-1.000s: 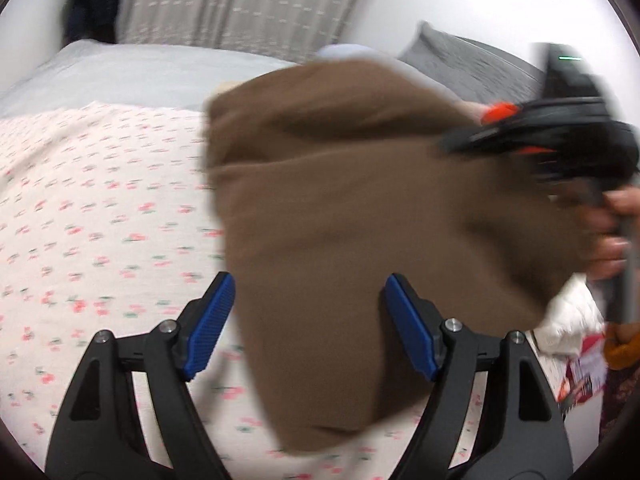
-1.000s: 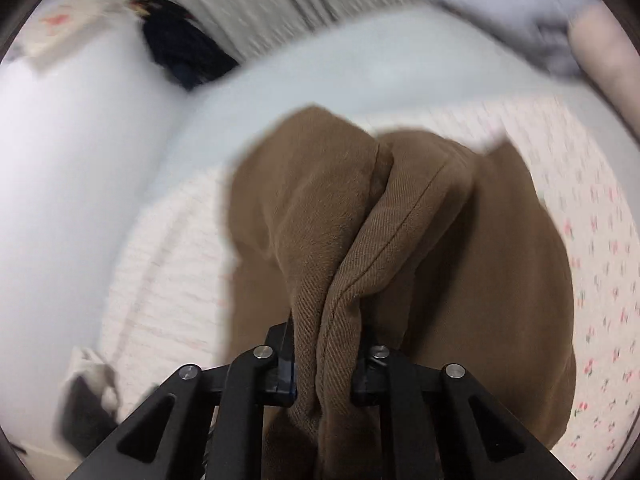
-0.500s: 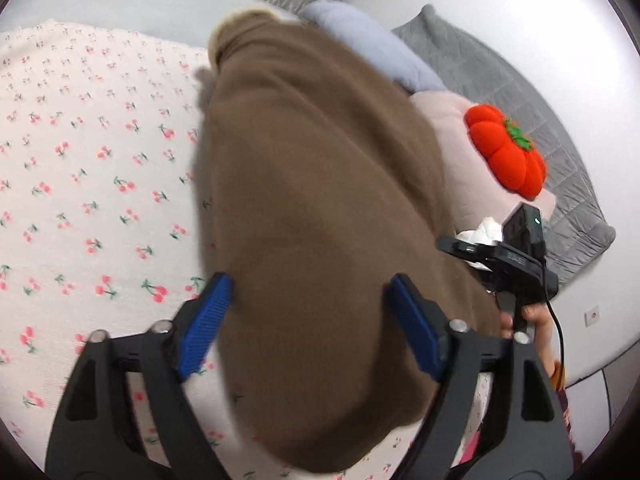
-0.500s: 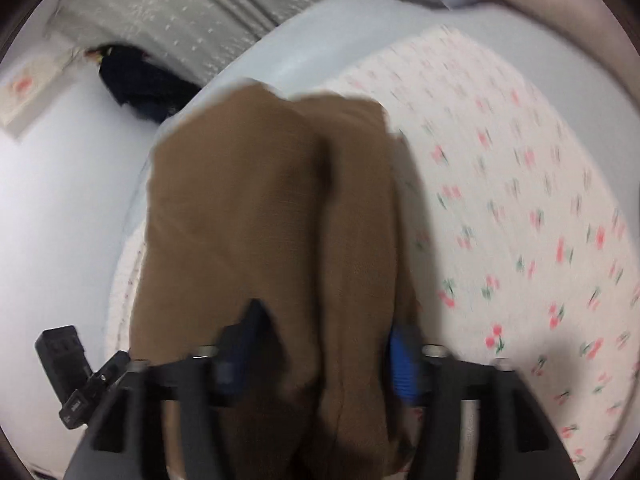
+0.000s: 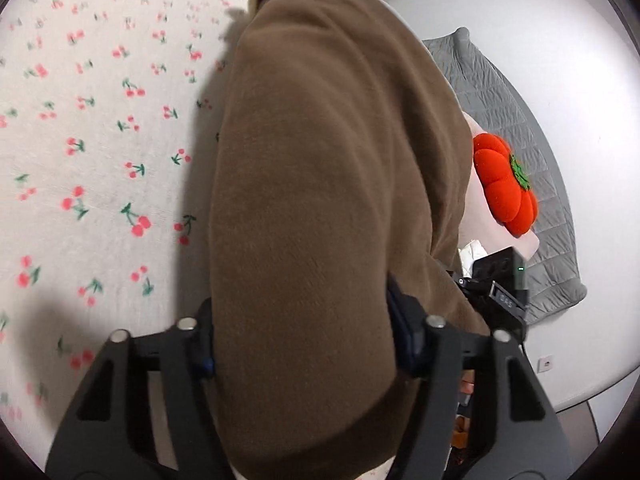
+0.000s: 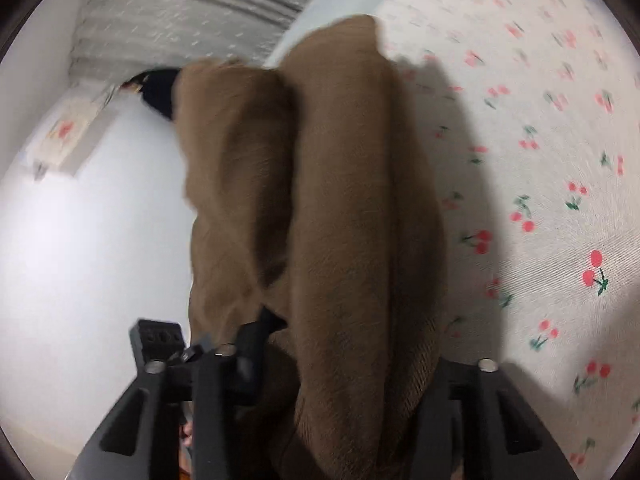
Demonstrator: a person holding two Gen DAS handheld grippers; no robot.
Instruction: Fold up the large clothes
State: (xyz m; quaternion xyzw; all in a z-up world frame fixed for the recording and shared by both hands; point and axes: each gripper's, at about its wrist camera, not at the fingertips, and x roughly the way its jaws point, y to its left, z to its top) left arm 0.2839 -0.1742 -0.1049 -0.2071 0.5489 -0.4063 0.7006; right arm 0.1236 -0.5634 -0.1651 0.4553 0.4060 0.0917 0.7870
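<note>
Fleece-type stuff, this brown garment (image 5: 320, 200): looks thick, soft and floppy, so I'd guess it sags and wants a grab on a doubled edge near the corners. Left gripper (image 5: 300, 340) has a fat fold between its jaws, which are closing onto it. Right gripper (image 6: 340, 356) is closing too, with bunched cloth filling the gap. Beyond them the garment stretches away over the cherry-print bedspread (image 5: 100, 140).
</note>
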